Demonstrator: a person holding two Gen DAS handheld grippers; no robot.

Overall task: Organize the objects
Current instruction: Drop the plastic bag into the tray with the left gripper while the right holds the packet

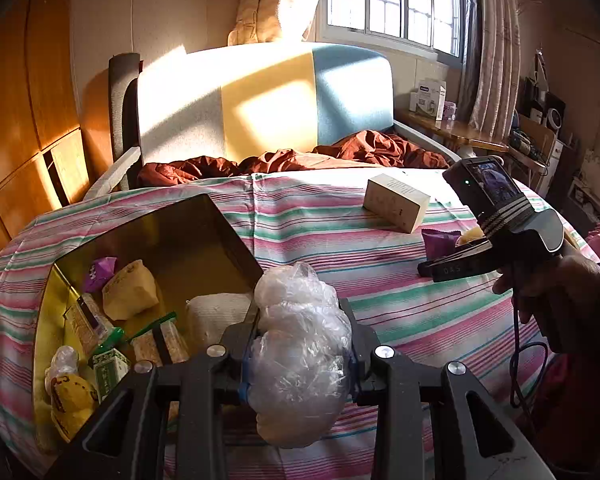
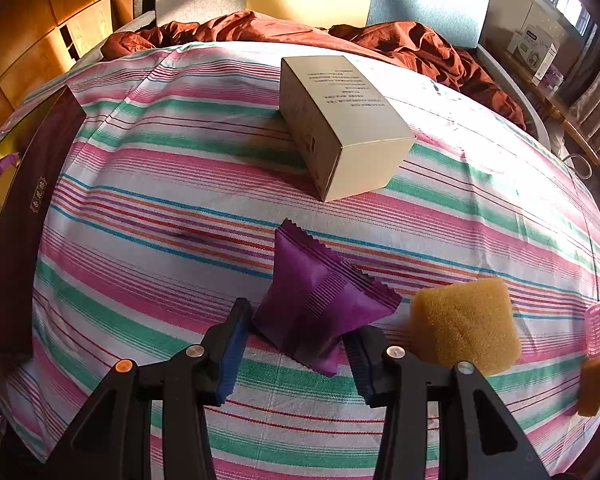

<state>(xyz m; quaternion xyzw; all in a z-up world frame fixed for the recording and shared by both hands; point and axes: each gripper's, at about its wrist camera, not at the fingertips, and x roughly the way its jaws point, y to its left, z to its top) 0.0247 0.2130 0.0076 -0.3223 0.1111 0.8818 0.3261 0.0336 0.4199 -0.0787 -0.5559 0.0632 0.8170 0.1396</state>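
1. We take the open gold-lined box (image 1: 148, 240) on the striped sheet (image 1: 340, 248) as our landmark.
2. Our left gripper (image 1: 300, 344) is clenched on a crumpled clear plastic bag (image 1: 300, 332), which we hold just beside the box's near right corner, above the sheet.
3. Inside the box we see a purple packet (image 1: 99, 270), a yellow sponge (image 1: 130, 290), a white wrapped item (image 1: 216, 312), a green-printed carton (image 1: 110, 372) and a yellow-printed bag (image 1: 70, 400).
4. Well to the right of the box, our right gripper (image 2: 296, 344) stands released, pointing down at the sheet. A purple snack packet (image 2: 320, 300) lies between its blue-padded fingers (image 2: 230, 356), resting on the sheet; the left pad is just beside it, and we cannot tell whether either pad touches it.
5. Just right of that packet lies another yellow sponge (image 2: 466, 326); farther from the box's right side sit a pink ridged item (image 2: 595, 330) and a brown block (image 2: 596, 384).
6. A beige carton (image 2: 348, 128) rests on the sheet beyond the packet, right of the box, near the rumpled rust-red blanket (image 2: 380, 40).
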